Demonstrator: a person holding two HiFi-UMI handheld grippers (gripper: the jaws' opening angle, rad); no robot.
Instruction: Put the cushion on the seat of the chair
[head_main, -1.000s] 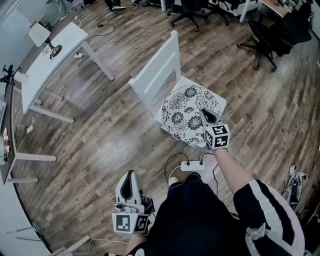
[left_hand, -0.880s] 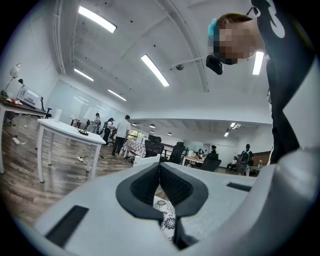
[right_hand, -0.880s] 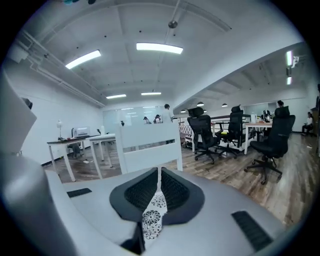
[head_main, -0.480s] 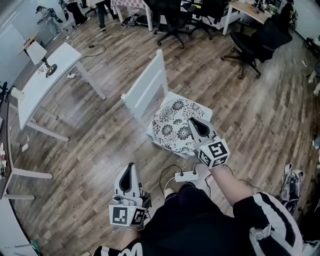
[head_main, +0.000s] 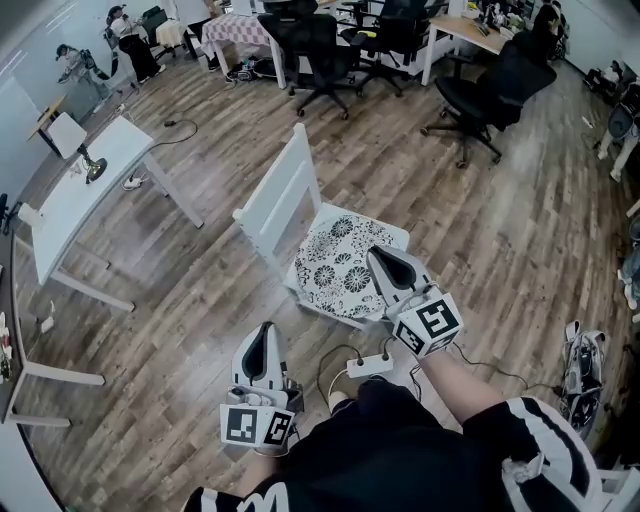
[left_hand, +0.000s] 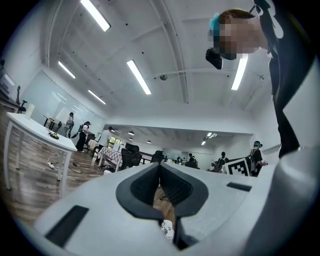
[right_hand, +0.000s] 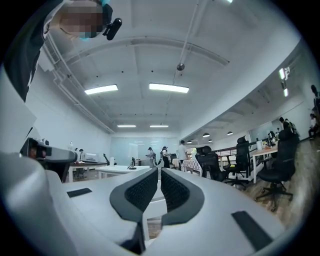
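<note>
A white wooden chair (head_main: 285, 190) stands on the wood floor, backrest to the left. The black-and-white flowered cushion (head_main: 335, 268) lies flat on its seat. My right gripper (head_main: 385, 262) hovers over the cushion's near right edge, raised and pointing out into the room, its jaws shut on nothing; its own view shows the right gripper (right_hand: 159, 172) with a white chair part (right_hand: 155, 205) below. My left gripper (head_main: 262, 342) is held low by my body, left of the chair, shut and empty. Between the left gripper's (left_hand: 160, 167) closed jaws a sliver of cushion (left_hand: 167, 229) shows.
A white power strip (head_main: 365, 365) with a cable lies on the floor by my feet, just in front of the chair. A white table (head_main: 90, 170) stands to the left. Black office chairs (head_main: 480, 90) and desks fill the back. A bag (head_main: 580, 360) lies at right.
The right gripper has drawn back from the middle of the cushion toward me and lifted. The cushion stays on the seat. My view has tilted up; the left gripper barely moved.
</note>
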